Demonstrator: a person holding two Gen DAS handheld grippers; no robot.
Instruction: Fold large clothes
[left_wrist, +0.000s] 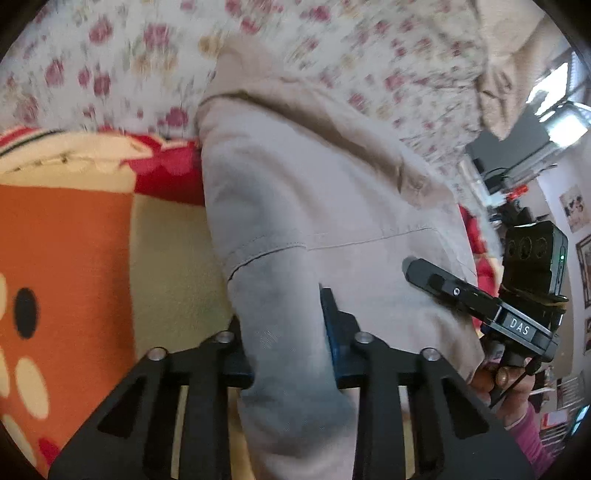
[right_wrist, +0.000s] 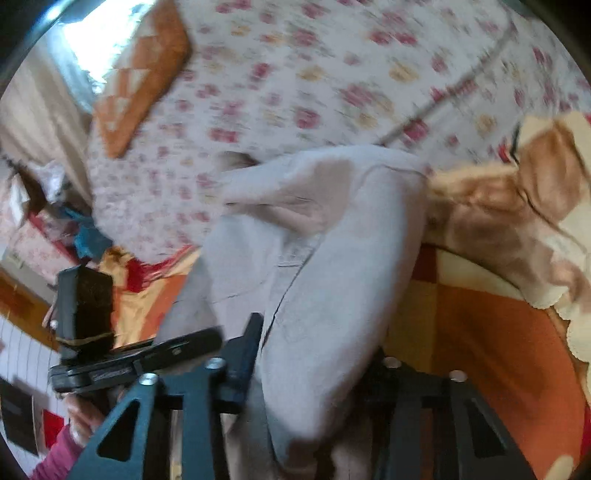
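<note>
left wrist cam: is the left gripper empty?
No, the left gripper has a fold of the pale beige cloth garment clamped between its fingers.

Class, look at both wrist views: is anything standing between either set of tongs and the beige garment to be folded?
Nothing visible does. The left tongs and the right tongs each already have a fold of the beige garment between their pads, which press on it. It lies partly on the floral bedspread.

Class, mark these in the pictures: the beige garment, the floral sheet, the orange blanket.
Beige garment (left_wrist: 332, 206): left wrist view, on its flat middle panel.
Floral sheet (right_wrist: 295, 74): right wrist view, on its bare upper part.
Orange blanket (left_wrist: 66, 240): left wrist view, on its orange patch.
</note>
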